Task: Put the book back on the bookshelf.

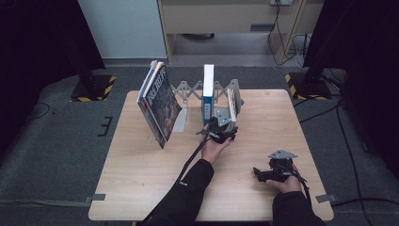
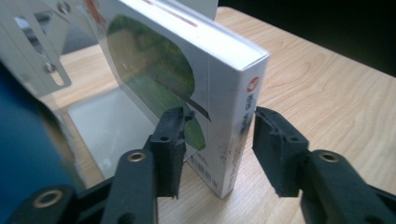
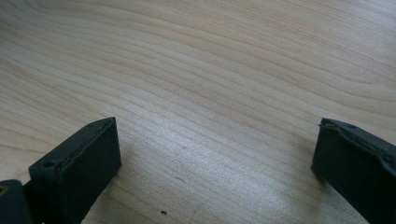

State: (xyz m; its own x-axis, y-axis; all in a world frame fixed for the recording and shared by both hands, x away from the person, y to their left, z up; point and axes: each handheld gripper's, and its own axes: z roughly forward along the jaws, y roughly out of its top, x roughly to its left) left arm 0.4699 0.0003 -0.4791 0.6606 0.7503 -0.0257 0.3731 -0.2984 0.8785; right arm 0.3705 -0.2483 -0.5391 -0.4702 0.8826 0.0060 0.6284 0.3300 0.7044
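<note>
With the left gripper's (image 2: 219,140) jaws spread loose around the white book's (image 2: 233,116) spine, it could topple sideways.

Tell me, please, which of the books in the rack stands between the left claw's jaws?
The white-spined book with the green cover picture, at the rack's right end. The left claw straddles its spine; the tall blue-and-white book and the leaning books stand farther left.
</note>
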